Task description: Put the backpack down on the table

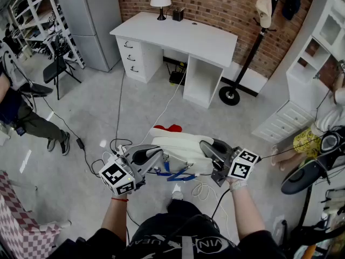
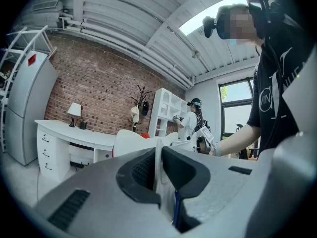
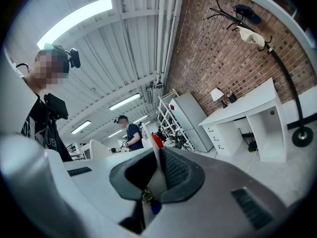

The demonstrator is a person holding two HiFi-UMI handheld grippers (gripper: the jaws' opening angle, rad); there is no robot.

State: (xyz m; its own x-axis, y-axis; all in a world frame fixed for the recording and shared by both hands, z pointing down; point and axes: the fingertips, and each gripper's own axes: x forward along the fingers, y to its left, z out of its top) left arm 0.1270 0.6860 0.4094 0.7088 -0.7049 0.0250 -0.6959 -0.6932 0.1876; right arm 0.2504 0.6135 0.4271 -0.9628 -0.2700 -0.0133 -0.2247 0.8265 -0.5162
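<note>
I hold a white backpack (image 1: 180,147) with a red patch and blue straps in the air between both grippers, above the floor. In the head view my left gripper (image 1: 160,154) is shut on its left side and my right gripper (image 1: 204,144) is shut on its right side. The left gripper view shows that gripper (image 2: 159,157) with its jaws pressed on a fold of white fabric, with the backpack (image 2: 131,140) beyond them. The right gripper (image 3: 159,170) pinches white fabric with a zip pull (image 3: 147,197) in its own view. The white table (image 1: 178,36) stands far off by the brick wall.
A lamp (image 1: 160,1) and a small dark holder stand on the table. A coat stand (image 1: 253,47) is to its right, white shelves (image 1: 318,53) further right, and a fridge (image 1: 91,20) to its left. Cables (image 1: 118,139) lie on the floor. People stand at both sides.
</note>
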